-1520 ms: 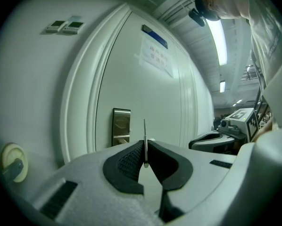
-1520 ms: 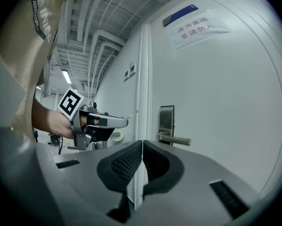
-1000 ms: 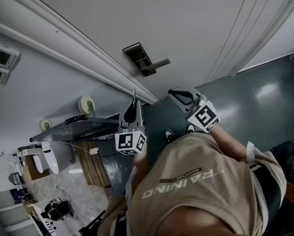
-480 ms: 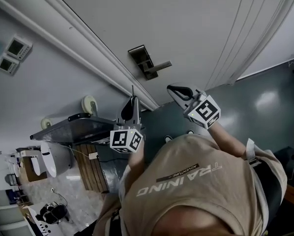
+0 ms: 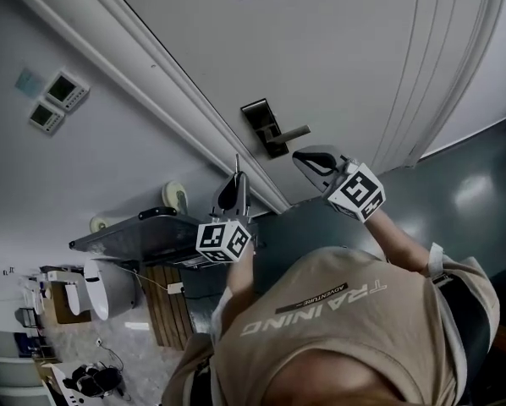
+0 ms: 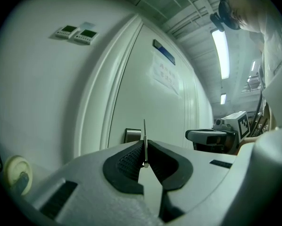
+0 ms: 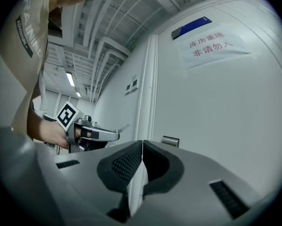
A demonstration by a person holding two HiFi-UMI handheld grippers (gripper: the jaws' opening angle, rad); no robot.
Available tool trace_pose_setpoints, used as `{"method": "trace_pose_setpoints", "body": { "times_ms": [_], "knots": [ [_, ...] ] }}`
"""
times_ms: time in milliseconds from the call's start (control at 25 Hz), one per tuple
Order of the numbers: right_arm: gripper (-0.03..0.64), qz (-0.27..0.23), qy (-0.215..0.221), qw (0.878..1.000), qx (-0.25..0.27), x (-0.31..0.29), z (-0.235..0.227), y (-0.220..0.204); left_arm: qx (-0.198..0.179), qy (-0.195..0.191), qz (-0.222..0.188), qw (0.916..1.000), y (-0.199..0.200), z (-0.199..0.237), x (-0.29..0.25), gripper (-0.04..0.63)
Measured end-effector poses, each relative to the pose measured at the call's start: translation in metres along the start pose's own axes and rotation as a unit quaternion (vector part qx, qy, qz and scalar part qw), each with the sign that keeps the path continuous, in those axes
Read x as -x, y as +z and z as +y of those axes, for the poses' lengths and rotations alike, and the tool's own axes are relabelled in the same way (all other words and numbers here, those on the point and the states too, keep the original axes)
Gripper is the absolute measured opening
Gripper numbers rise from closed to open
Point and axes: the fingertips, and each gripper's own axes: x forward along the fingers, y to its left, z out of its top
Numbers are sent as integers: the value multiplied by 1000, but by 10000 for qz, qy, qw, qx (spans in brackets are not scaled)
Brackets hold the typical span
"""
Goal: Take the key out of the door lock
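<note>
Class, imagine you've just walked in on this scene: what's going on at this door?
A person stands at a white door with a gripper in each hand. The left gripper is shut on a thin metal key, held clear of the door lock, so the key is already out. The right gripper is shut on nothing and is held near the lock's lever handle.

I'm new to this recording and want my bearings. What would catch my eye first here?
The left gripper stands out, its jaws shut on a thin key that sticks out toward the white door. On that door sits the lock with its lever, and the right gripper hovers close beside the lever, jaws together and empty. A paper sign hangs higher on the door.
</note>
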Motion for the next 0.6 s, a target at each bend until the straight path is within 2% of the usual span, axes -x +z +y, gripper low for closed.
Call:
{"method": "trace_pose_setpoints", "body": {
  "times_ms": [120, 400, 600],
  "knots": [
    [15, -10, 54, 10000, 43, -4, 6, 4, -143, -54, 5, 9999, 4, -1, 0, 23],
    [14, -92, -320, 9994, 38, 6, -6, 6, -666, -150, -26, 9977, 12, -11, 1, 23],
    [14, -13, -317, 9995, -23, 8, 3, -6, -645, -119, 72, 9978, 1, -15, 8, 23]
  ]
}}
